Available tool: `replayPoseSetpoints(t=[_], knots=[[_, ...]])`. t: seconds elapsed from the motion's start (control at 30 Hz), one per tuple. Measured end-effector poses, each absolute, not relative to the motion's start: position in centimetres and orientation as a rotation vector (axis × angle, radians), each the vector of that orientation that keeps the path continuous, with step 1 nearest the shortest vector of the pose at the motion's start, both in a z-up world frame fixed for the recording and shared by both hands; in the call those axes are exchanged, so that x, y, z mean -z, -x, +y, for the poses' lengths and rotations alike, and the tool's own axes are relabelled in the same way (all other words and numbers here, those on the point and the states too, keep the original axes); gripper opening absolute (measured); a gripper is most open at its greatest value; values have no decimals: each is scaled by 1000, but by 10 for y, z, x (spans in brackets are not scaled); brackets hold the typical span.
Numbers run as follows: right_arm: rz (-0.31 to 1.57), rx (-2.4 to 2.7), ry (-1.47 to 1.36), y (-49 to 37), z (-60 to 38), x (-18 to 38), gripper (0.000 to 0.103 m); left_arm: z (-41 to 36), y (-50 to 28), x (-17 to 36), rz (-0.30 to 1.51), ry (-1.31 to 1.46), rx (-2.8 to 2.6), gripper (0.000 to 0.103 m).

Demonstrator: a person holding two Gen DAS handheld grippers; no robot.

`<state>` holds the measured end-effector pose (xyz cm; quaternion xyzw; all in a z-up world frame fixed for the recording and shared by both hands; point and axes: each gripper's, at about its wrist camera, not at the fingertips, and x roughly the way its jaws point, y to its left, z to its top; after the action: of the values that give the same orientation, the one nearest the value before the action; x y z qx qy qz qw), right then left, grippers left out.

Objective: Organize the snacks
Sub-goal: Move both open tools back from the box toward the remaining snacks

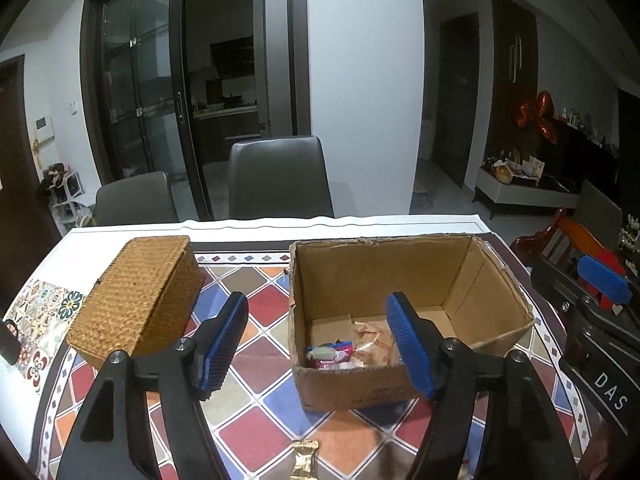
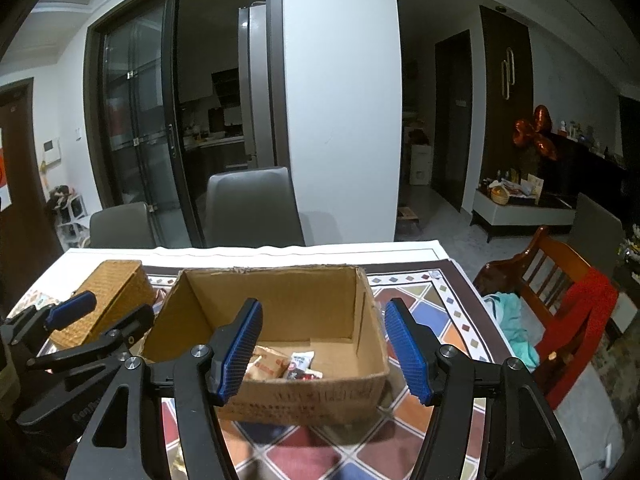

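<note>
Setting: dim dining room at night; dark glass sliding doors and a white pillar at the far side, two grey chairs [image 1: 280, 176] tucked at the far edge of the table.
Surface: table [image 1: 256, 380] covered with a diamond-patterned cloth in red, blue and orange.
Cardboard box [image 1: 400, 280]: open-topped, standing centre-right on the cloth; appears to serve as the collection point for the snacks.
Contents: several wrapped snacks [image 1: 352, 350] lie on the box floor against its near wall, among them a pink-and-white packet and pale orange-printed wrappers; the far part of the floor is bare.
Wicker basket [image 1: 138, 300]: lidded and closed, left of the box and apart from it; its role cannot be determined.
Loose item: one gold-wrapped snack [image 1: 304, 460] on the cloth at the near edge, outside the box; judged outstanding.
Left gripper [image 1: 320, 346]: jaws spread wide, nothing between the blue pads, hovering above the cloth near the box's left near corner.
Right gripper [image 2: 324, 350]: jaws spread wide, empty, poised over the near wall of the box.
Assessment: both tools carry nothing, consistent with a pause between deposits; sorting partly complete.
Next requirement: the gold piece lies flat and thin, so a low pinch across its width seems needed.
Risk: crinkled wrapper may slip from the ribbed pads.
</note>
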<state>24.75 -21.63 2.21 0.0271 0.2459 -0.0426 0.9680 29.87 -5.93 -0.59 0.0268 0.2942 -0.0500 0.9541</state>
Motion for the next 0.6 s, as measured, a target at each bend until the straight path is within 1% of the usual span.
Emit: replayPoseSetpoints(t=[0.23,0.3,0.6], knots=[[492,108,-56,-230,-217,-25,65,-53,-284,4,585,-63,94,76],[490,114,-57,-227,-216,-26,70,-51,-280,5,588,-62,95,76],[483,131,-51,-208,-211,-23,74,-46,-262,10,592,-68,92,80]])
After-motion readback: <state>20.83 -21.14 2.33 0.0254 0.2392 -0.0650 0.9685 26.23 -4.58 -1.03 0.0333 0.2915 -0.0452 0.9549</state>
